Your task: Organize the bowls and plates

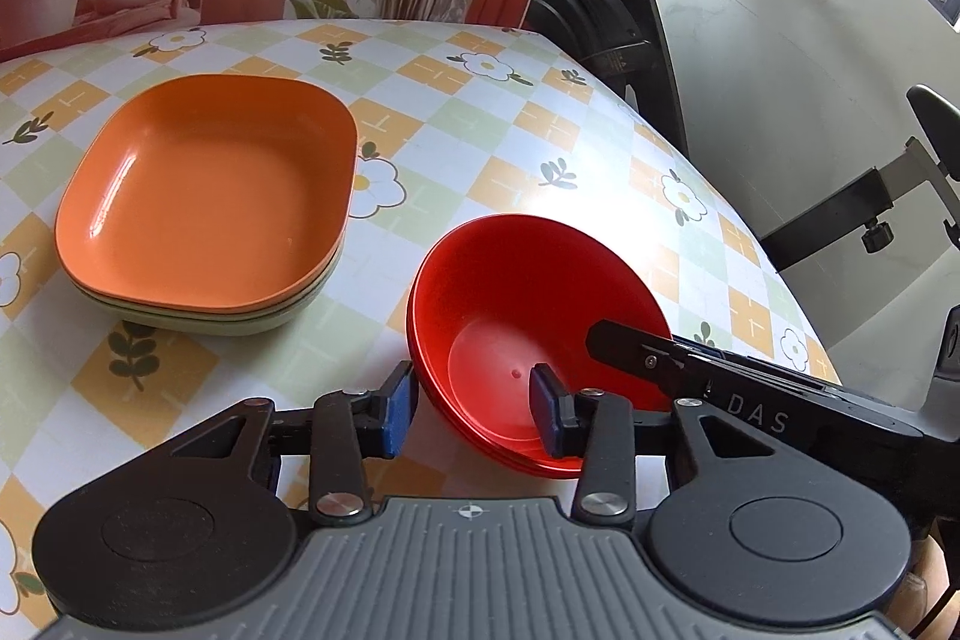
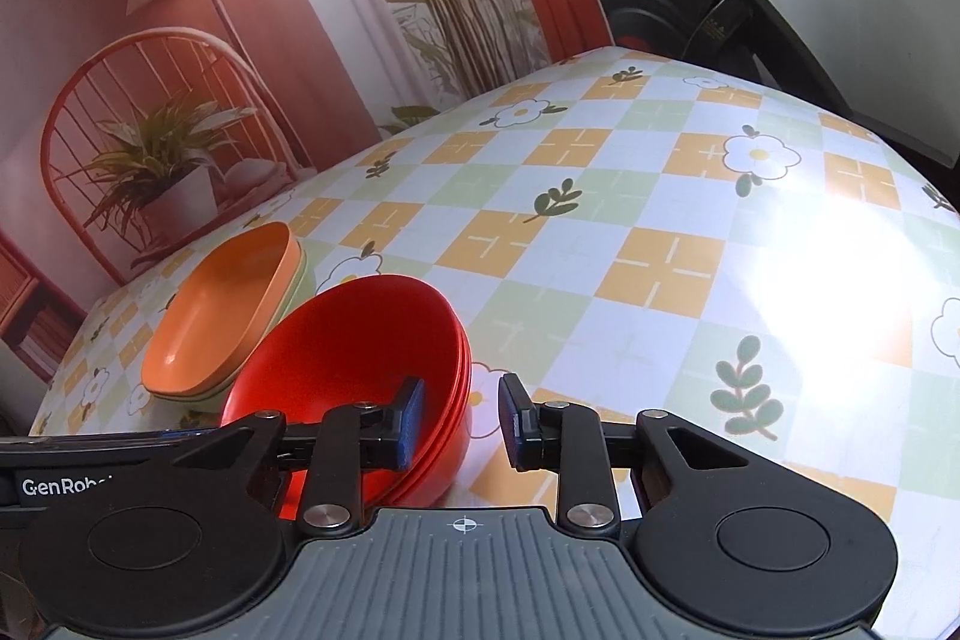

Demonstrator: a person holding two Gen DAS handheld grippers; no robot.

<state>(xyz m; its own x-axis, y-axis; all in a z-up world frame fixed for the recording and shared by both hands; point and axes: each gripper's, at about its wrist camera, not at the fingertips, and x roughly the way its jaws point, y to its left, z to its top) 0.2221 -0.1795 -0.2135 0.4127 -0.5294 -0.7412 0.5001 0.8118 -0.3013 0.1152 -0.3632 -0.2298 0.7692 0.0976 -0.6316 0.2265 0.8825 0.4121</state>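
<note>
your left gripper (image 1: 473,403) and right gripper (image 2: 461,415) both gape, each straddling the rim of the stacked red bowls (image 1: 528,316), gripping nothing. orange plates (image 1: 210,196) sit at 10 o'clock. the bowls look like light, slick plastic: pinch the rim wall firmly.

Right gripper (image 2: 461,415) at bottom centre, jaws apart astride the rim of stacked red bowls (image 2: 354,340). Orange plates (image 2: 222,310) sit left, on a checked tablecloth (image 2: 660,250).
</note>
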